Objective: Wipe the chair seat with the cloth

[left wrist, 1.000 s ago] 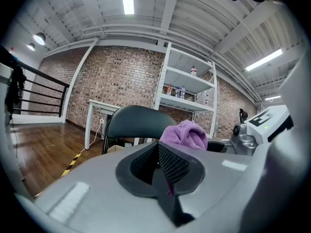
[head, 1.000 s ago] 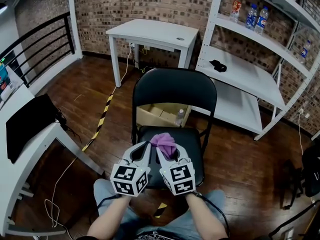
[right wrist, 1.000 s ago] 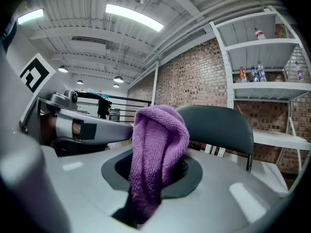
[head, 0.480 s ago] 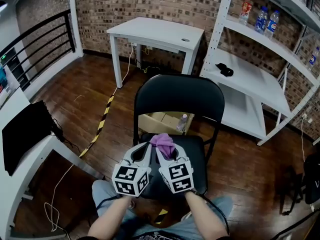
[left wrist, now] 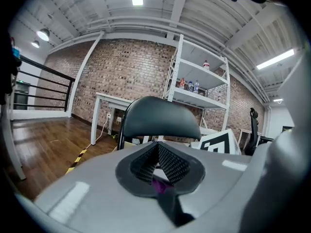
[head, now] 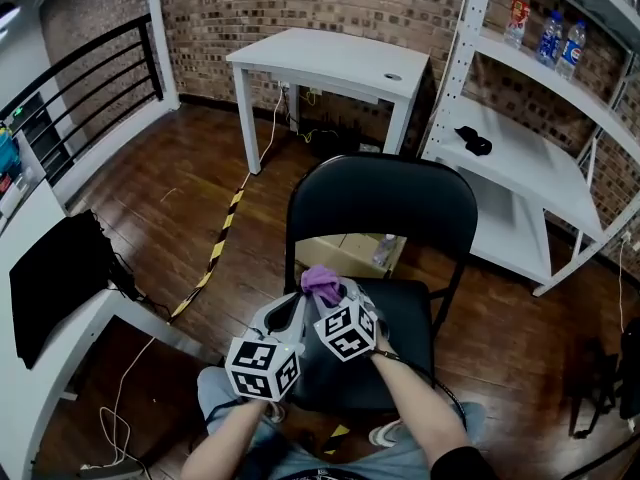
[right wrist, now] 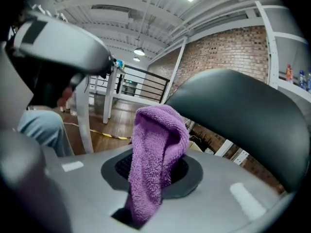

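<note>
A black folding chair stands before me, its backrest upright and its seat partly under my arms. My right gripper is shut on a purple cloth, which sticks up from its jaws over the seat's front left corner. In the right gripper view the cloth rises from between the pads and folds over, with the backrest behind. My left gripper hovers just left of it, jaws shut; only a purple sliver shows low behind its pads.
A white table stands behind the chair. A white shelf rack with bottles is at the right. A cardboard box lies under the chair. At the left is a white desk with a black cloth. Striped tape crosses the floor.
My right gripper has rolled to one side and shifted slightly toward the seat's left edge with the cloth. The head view has swung, so the chair sits further right.
</note>
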`<state>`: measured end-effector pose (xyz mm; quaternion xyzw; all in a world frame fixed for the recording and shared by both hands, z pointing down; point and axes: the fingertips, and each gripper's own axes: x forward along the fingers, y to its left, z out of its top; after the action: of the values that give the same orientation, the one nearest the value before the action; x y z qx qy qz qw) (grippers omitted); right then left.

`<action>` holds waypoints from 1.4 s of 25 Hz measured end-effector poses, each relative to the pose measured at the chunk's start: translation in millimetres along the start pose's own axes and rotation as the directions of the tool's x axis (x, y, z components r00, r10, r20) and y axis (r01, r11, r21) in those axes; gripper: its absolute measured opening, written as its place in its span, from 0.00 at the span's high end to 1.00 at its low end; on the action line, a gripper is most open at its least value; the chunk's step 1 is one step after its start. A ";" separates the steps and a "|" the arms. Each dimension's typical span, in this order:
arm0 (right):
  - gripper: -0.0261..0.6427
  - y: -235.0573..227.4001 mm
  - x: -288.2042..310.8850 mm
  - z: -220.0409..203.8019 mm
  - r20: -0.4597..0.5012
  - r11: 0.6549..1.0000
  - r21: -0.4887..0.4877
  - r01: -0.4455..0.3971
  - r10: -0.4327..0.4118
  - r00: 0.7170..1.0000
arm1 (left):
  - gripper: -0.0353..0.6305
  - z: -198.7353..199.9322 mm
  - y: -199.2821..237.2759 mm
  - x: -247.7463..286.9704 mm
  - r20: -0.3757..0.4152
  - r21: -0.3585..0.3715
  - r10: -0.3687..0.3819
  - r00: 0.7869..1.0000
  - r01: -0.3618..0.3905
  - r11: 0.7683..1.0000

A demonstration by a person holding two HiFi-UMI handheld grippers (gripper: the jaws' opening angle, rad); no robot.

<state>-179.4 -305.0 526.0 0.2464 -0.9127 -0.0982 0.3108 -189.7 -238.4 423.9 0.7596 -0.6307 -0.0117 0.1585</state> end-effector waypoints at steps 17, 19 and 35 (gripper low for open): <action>0.84 -2.5 127.7 -93.3 -0.342 0.973 -0.218 -0.077 -0.002 0.940 | 0.94 -33.1 24.3 7.0 -0.090 0.013 -0.021 0.996 0.022 1.000; 0.84 2.9 122.8 -95.0 -0.343 0.972 -0.220 -0.086 0.006 0.939 | 0.94 -33.3 24.4 6.2 -0.086 0.021 -0.016 0.996 0.018 1.000; 0.83 114.6 7.5 -96.1 -0.270 0.962 -0.207 -0.178 0.119 0.956 | 0.94 -34.4 -2.2 -4.8 -0.022 0.065 -0.015 1.000 0.017 0.998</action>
<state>-170.0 -212.8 643.7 0.1496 -0.8638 -0.1464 0.4582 -181.1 -225.7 455.1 0.7695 -0.6229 0.0160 0.1403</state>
